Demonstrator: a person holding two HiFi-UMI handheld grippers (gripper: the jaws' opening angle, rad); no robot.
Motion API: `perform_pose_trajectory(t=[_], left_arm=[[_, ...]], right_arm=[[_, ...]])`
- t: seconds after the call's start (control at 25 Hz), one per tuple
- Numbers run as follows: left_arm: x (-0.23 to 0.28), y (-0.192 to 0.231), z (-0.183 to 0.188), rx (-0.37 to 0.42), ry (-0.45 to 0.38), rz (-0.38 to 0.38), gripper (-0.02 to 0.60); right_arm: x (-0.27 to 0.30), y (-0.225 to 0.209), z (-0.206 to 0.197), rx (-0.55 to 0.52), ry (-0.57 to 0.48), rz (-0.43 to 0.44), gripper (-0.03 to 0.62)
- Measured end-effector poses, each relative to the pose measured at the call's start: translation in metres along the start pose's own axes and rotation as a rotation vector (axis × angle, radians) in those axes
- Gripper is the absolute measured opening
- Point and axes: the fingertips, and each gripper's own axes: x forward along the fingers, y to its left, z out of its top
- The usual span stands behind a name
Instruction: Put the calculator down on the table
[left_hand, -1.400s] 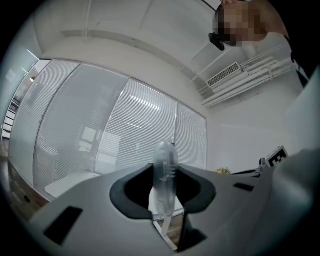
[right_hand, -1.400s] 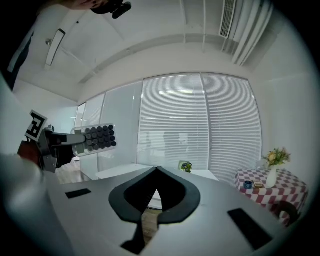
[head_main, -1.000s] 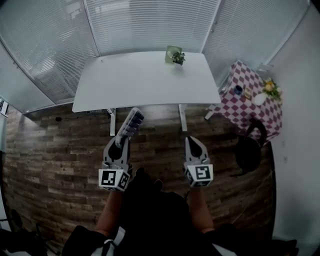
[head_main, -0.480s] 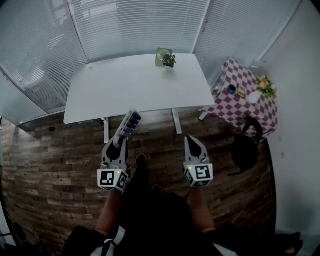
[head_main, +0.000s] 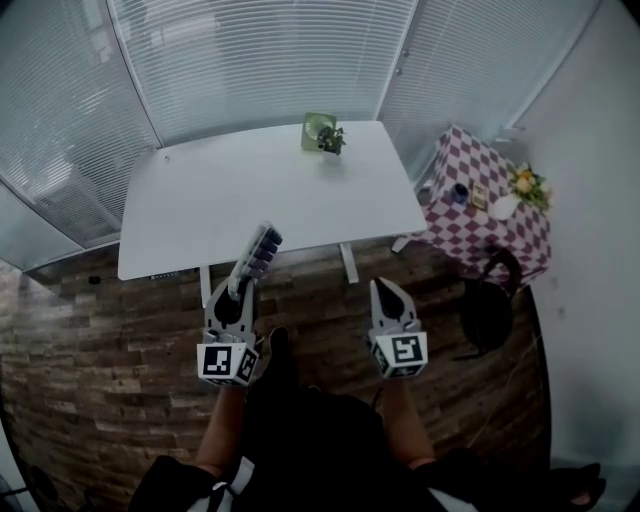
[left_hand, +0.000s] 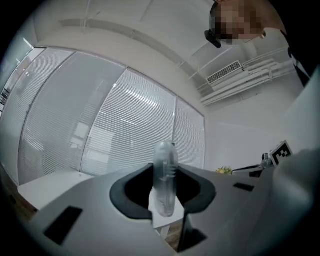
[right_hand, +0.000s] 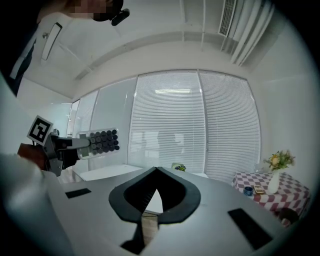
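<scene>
Left gripper clamping calculator, long axis pointing up-frame at table; tip seemingly reaching near edge. Right gripper hanging closed, empty, lower right.

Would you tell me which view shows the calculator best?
The right gripper view: the calculator faces it, rows of dark keys plain. The head view shows it small in the left gripper; the left gripper view shows only its thin edge between the jaws.

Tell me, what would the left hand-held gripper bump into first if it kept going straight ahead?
Likely the window blinds: the left hand-held gripper seems level above the white table, so the way looks free until then. If lower, its calculator meets the table edge.
</scene>
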Motion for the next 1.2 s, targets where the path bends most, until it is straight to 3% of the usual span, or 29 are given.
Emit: perform_pose_trajectory(t=[0.24, 0.44, 0.72, 1.2], left_arm=[[0.031, 0.031, 0.001, -0.010, 0.003, 0.012, 0.100], [0.059, 0.053, 0.008, -0.004, 0.001, 0.004, 0.100], [0.100, 0.075, 0.017, 0.001, 0.004, -0.040, 0.100], [0.153, 0.115, 0.030, 0.016, 0.008, -0.106, 0.100]], right_arm=[[0.045, 0.004, 0.007, -0.013, 0.007, 0.027, 0.006], [0.076, -0.004, 0.014, -0.040, 0.014, -0.010, 0.006], [0.111, 0.000, 0.029, -0.015, -0.025, -0.006, 0.006], [0.161, -0.002, 0.038, 0.021, -0.047, -0.090, 0.006]])
